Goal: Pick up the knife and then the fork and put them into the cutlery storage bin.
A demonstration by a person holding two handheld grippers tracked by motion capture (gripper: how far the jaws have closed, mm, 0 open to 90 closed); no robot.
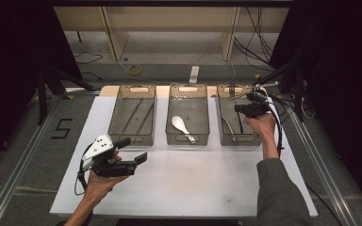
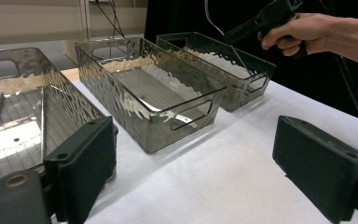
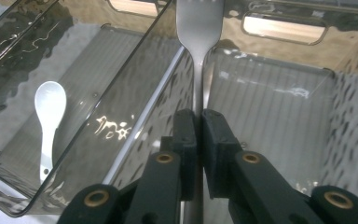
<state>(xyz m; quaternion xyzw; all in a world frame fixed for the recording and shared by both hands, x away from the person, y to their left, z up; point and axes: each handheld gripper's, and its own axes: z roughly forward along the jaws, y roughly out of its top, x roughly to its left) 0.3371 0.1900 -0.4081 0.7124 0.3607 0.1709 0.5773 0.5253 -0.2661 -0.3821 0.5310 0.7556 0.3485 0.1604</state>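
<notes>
Fork held over the right-hand bin, not yet set down

The fork [image 3: 199, 28] is pinched by its handle between the nearly shut jaws of the right tongs [image 3: 199, 122], poised above the right bin [image 3: 279, 91] at about 2 o'clock on the counter [image 1: 193, 179]; judging by this, the sorting is partly done, with lowering and release left. The white spoon [image 1: 181, 126] already lies in the middle bin [image 1: 187, 92], and two long utensils, maybe chopsticks [image 1: 139, 115], in the left bin [image 1: 133, 92]. The left tongs [image 1: 133, 149] rest wide open and empty at 8 o'clock. The wall between the middle and right bins sits just beneath the fork.
</notes>
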